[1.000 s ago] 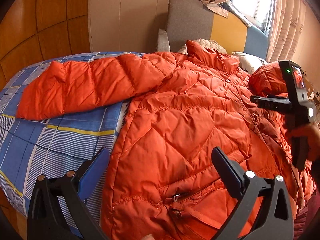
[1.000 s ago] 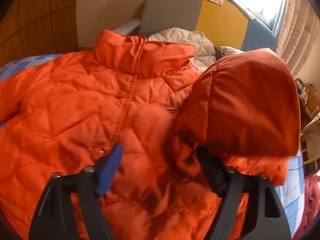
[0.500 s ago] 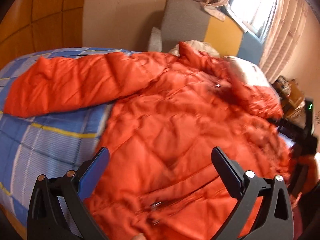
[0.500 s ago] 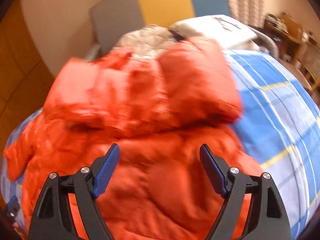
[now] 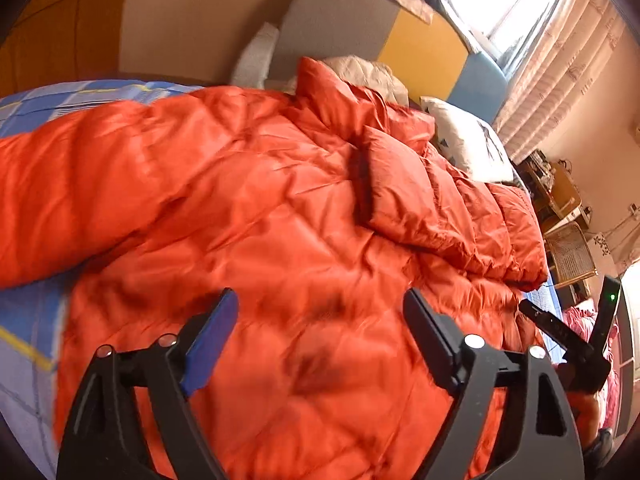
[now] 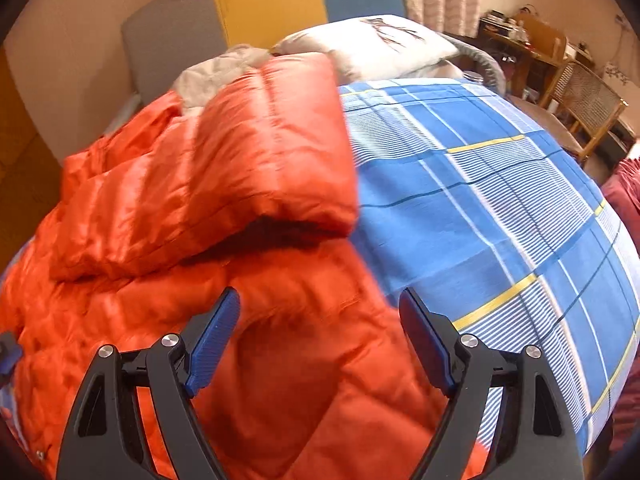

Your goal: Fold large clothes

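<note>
Orange quilted jacket (image 5: pixel 280 208) spread flat, right sleeve (image 6: pixel 248 152) folded inward

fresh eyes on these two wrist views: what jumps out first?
The orange puffer jacket fills most of both views, spread across the blue plaid bedsheet, with one sleeve folded over its body. Both the left gripper and the right gripper hover above it, jaws wide apart and empty. A white pillow lies at the headboard end.
</note>
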A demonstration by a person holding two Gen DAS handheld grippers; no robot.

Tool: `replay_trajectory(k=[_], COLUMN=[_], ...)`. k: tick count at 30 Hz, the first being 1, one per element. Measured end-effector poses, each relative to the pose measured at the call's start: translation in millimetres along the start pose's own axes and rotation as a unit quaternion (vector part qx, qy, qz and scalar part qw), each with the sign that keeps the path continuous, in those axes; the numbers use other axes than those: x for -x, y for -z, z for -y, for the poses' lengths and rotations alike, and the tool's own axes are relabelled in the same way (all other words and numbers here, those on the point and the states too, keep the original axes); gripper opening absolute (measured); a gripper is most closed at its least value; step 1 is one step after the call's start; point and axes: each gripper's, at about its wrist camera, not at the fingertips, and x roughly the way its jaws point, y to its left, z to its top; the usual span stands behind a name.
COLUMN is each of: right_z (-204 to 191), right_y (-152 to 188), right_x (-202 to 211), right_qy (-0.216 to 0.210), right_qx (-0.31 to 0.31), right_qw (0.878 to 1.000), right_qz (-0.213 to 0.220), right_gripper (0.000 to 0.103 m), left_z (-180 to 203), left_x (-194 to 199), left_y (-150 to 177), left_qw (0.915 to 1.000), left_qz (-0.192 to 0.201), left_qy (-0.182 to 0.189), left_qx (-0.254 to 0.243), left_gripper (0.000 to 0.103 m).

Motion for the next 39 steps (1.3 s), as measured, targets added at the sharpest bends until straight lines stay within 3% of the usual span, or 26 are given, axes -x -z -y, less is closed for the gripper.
replay_trajectory(k=[9, 12, 14, 16, 20, 27, 33, 39], right_z=[16, 20, 23, 24, 24, -1, -47, -63], right_y=[-14, -18, -18, -16, -14, -18, -21, -16], right_x=[-8, -6, -4, 0, 11, 23, -3, -34], right_qy=[0.015, 0.015, 0.012, 0.009, -0.006, -0.062, -0.06, -0.036], right_qx=[-0.017, -0.017, -0.013, -0.01, -0.003, 0.009, 0.048, 0.067], right_qw=[1.0, 1.0, 1.0, 1.0, 1.0, 0.997, 0.997, 0.997], right_qz=[0.008, 0.013, 0.015, 0.017, 0.025, 0.046, 0.019, -0.019], right_gripper=[0.081, 0.081, 0.081, 0.081, 0.081, 0.069, 0.064, 0.064], left_z=[39, 46, 48, 48, 36, -11, -44, -58], left_x=[-59, -74, -79, -74, -51, -6, 2, -14], left_y=[-37, -46, -50, -51, -53, -50, -43, -28], left_qw=[0.9994, 0.9991, 0.9986, 0.9985, 0.9989, 0.999, 0.9984, 0.9977], left_qz=[-0.025, -0.033, -0.037, -0.021, 0.005, 0.044, 0.042, 0.015], left_qy=[0.023, 0.026, 0.037, 0.05, 0.046, -0.001, -0.03, -0.061], left_qx=[0.001, 0.003, 0.007, 0.006, -0.004, 0.006, 0.022, 0.025], left_gripper=[0.065, 0.042, 0.014, 0.005, 0.004, 0.004, 0.004, 0.008])
